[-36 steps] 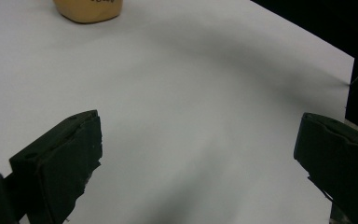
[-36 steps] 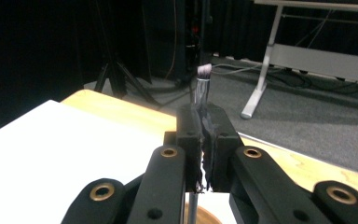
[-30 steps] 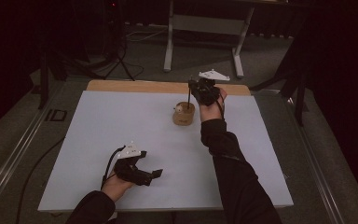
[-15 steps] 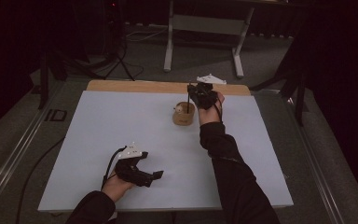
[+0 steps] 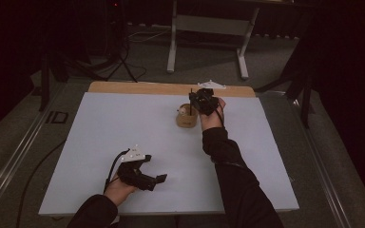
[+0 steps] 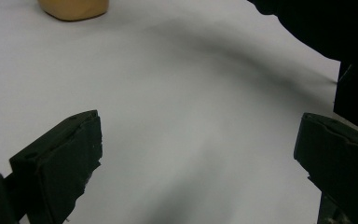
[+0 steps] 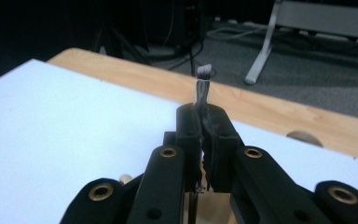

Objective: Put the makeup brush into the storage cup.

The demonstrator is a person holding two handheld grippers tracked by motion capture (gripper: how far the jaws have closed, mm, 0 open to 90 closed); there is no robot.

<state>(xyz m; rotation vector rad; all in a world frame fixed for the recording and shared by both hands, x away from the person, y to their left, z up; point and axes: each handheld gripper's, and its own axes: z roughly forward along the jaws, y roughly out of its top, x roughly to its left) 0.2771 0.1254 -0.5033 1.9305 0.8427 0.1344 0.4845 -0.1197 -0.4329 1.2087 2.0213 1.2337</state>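
A small tan wooden cup (image 5: pixel 186 118) stands on the white table top (image 5: pixel 123 123), right of centre toward the back. My right gripper (image 5: pixel 196 99) hovers just above and beside the cup, shut on a thin dark brush (image 5: pixel 190 95) held upright. In the right gripper view the jaws (image 7: pixel 204 119) pinch the brush handle, and its pale bristle tip (image 7: pixel 204 71) sticks up above them. My left gripper (image 5: pixel 158 179) rests low near the front left of the table, open and holding nothing. The left gripper view has its jaws (image 6: pixel 200 135) spread wide over bare table, with the cup (image 6: pixel 73 7) far off.
A wooden strip (image 5: pixel 138 88) edges the table's far side, with a white three-cornered plate (image 5: pixel 212 85) lying on it. Beyond are a grey carpeted floor, a metal stand (image 5: pixel 209 28) and a tripod. A dark sleeve (image 6: pixel 317 28) crosses the left gripper view's upper right.
My right gripper with the brush has sunk slightly toward the cup. The left gripper has stayed where it was.
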